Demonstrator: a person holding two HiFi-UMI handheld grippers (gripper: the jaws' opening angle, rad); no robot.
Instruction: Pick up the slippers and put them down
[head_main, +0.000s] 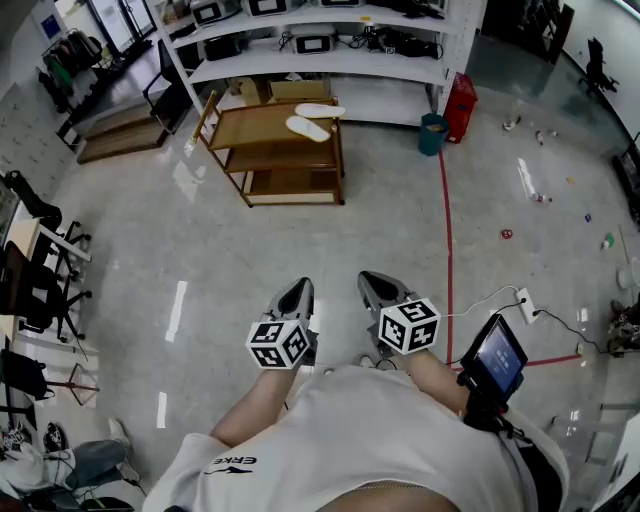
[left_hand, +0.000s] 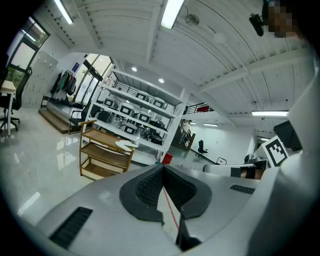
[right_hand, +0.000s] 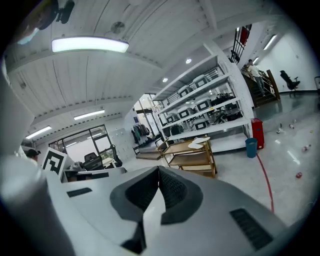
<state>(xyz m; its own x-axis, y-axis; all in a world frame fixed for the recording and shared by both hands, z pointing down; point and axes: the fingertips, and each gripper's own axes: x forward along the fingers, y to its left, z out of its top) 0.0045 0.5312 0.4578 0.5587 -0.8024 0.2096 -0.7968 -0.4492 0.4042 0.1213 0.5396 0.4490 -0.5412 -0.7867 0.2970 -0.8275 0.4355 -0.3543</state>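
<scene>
Two white slippers (head_main: 312, 120) lie on the top shelf of a wooden rack (head_main: 272, 150) across the floor; the slippers (left_hand: 125, 145) show small in the left gripper view and the slippers (right_hand: 199, 143) in the right gripper view too. My left gripper (head_main: 297, 291) and right gripper (head_main: 374, 283) are held side by side close to my body, far from the rack. Both are shut with nothing between their fingers, tips meeting at the left gripper (left_hand: 162, 167) and the right gripper (right_hand: 158, 169).
A tall white shelving unit (head_main: 320, 45) with equipment stands behind the rack. A red box (head_main: 460, 105) and a teal bin (head_main: 433, 133) sit to its right. A red floor line (head_main: 447, 230) runs toward me. Office chairs (head_main: 40, 270) stand at the left.
</scene>
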